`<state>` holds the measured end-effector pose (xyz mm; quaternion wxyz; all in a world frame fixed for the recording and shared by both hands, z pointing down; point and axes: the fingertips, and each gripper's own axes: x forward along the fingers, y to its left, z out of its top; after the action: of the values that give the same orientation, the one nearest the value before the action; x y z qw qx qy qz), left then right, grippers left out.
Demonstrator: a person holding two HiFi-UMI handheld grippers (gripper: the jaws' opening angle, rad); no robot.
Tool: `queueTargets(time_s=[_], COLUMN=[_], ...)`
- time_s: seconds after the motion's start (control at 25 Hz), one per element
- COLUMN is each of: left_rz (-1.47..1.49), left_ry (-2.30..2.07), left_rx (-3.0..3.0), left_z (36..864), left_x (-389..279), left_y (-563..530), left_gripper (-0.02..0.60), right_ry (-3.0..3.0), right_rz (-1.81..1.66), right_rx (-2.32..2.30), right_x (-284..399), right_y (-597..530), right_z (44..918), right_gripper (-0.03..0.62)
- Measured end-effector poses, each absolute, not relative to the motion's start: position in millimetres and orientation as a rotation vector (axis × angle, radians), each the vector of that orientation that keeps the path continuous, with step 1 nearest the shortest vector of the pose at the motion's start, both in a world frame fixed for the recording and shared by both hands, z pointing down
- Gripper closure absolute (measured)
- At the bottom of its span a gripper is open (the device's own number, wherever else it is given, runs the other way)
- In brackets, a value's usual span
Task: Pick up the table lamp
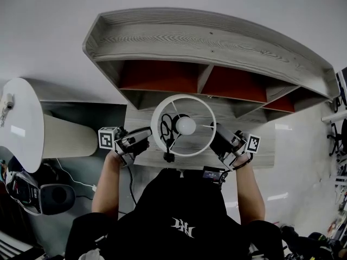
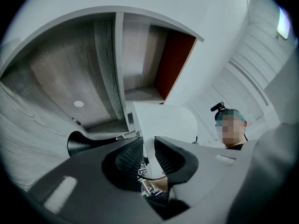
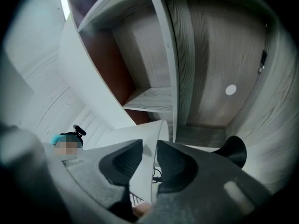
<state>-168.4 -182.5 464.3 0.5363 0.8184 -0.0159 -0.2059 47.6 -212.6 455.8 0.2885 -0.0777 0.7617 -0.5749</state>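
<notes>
The table lamp has a white round shade (image 1: 184, 98) with a bulb (image 1: 186, 125) inside, seen from above in the head view, in front of the shelf unit. My left gripper (image 1: 149, 136) is shut on the shade's left wall and my right gripper (image 1: 215, 135) on its right wall. In the left gripper view the white shade (image 2: 163, 120) runs between the jaws of the left gripper (image 2: 148, 155), and the lamp's black base (image 2: 79, 143) shows to the left. In the right gripper view the shade's rim (image 3: 135, 134) sits between the jaws of the right gripper (image 3: 149, 162), with the black base (image 3: 235, 150) at the right.
A grey wooden shelf unit (image 1: 206, 42) with red back panels stands right behind the lamp. A second, larger white lamp (image 1: 24, 123) is at the left. A white cable (image 1: 76, 180) and dark gear (image 1: 49, 196) lie on the floor at the lower left.
</notes>
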Motion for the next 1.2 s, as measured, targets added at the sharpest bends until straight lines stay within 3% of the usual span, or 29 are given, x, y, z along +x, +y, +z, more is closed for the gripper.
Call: queueTargets(time_s=[1.2], left_rz=[-0.493], left_ry=[-0.058], left_rx=[2.051], left_z=[397], left_x=[-154], left_y=[-164], left_gripper=[0.500], right_ry=[2.053], right_rz=[-1.463], right_rx=[-0.228], right_x=[63], right_y=[-182], right_z=[393], right_gripper=[0.496])
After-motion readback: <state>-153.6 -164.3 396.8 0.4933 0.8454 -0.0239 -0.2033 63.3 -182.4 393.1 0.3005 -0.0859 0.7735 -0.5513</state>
